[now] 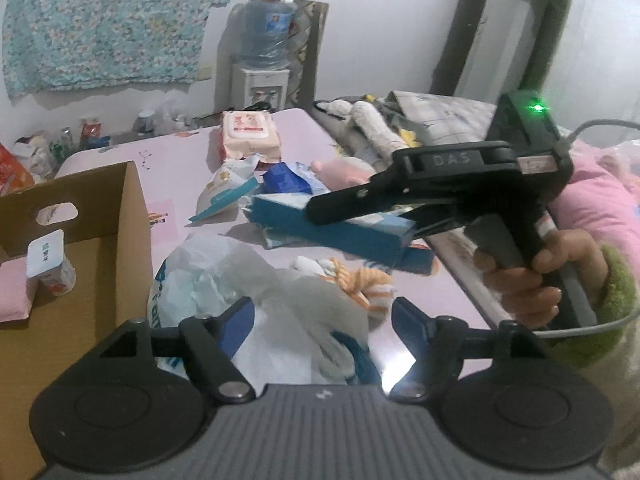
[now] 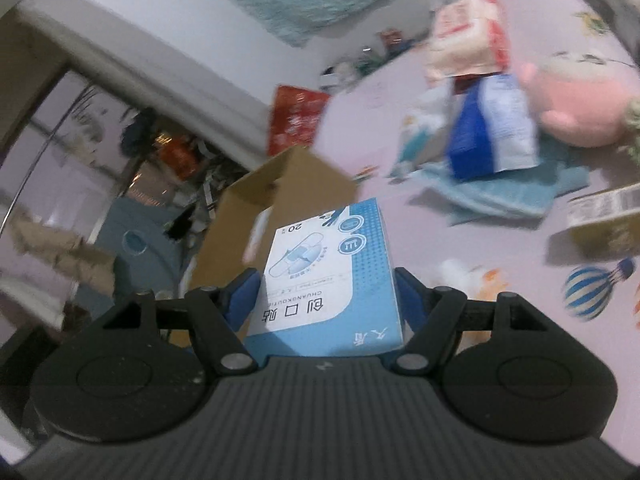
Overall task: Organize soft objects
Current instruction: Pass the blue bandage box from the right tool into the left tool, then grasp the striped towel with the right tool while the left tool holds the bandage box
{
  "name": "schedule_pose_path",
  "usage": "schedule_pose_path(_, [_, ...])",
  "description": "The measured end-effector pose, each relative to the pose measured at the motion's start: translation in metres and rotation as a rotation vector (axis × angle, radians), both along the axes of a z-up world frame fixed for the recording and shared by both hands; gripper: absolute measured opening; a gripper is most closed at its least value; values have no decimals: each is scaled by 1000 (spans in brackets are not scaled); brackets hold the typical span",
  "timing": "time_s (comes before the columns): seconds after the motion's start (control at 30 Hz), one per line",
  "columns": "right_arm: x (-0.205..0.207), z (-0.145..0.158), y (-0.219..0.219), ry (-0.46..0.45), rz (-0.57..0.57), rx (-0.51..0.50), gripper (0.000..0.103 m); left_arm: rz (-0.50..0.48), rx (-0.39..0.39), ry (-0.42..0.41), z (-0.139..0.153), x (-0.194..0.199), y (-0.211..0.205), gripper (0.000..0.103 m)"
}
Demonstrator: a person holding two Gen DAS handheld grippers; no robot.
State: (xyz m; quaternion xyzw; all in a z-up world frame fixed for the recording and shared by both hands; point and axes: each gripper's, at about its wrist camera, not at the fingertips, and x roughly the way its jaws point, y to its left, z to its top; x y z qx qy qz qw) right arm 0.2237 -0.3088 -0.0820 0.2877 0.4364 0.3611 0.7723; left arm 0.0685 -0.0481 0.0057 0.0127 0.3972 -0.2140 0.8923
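Right gripper (image 2: 328,300) clamps the blue bandage box (image 2: 328,276), light, stiff card, by its 2 long sides above the table's (image 2: 500,240) left edge, probably box-bound; left gripper (image 1: 322,320) gapes over the limp plastic bag (image 1: 256,288).

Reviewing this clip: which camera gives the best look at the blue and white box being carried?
The right wrist view: the blue and white box fills the centre, printed face readable, clamped between the right hand-held gripper fingers. The left wrist view shows only its blurred blue side, partly hidden behind that gripper.
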Motion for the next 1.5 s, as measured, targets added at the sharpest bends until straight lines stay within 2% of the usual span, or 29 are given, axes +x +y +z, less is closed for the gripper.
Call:
schedule_pose_path(0.13, [-18, 7, 29, -10, 75, 7, 72, 11, -32, 19, 0, -17, 14, 78])
schedule_pose_path(0.37, [-38, 14, 78, -94, 105, -154, 73, 88, -79, 49, -11, -17, 38, 78])
schedule_pose_path(0.43, [-43, 16, 83, -100, 102, -170, 75, 103, -106, 70, -16, -12, 44, 78])
schedule_pose_path(0.63, [-46, 13, 70, -36, 72, -76, 82, 123, -174, 107, -26, -2, 56, 80])
schedule_pose_path(0.8, [-55, 8, 45, 8, 18, 12, 82, 131, -184, 121, -29, 1, 54, 82])
schedule_pose_path(0.87, [-60, 3, 33, 38, 17, 92, 82, 135, -185, 113, -27, 2, 52, 88])
schedule_pose_path(1.0, [-63, -10, 16, 109, 18, 241, 82, 144, -164, 104, -24, 9, 47, 89])
schedule_pose_path(1.13, [-65, -11, -13, 86, -62, 261, 82, 165, -152, 132, -24, 19, 42, 89])
schedule_pose_path(1.2, [-68, -5, -30, 38, -107, 228, 82, 180, -137, 146, -24, 26, 37, 91])
schedule_pose_path(1.27, [-71, 2, -43, -38, -143, 129, 82, 203, -117, 161, -25, 33, 34, 92])
schedule_pose_path(1.37, [-74, 8, -51, -157, -135, -96, 85, 236, -69, 176, -27, 44, 28, 93])
schedule_pose_path(1.5, [-65, 0, -39, -264, -12, -413, 87, 259, -24, 202, -32, 56, 22, 93])
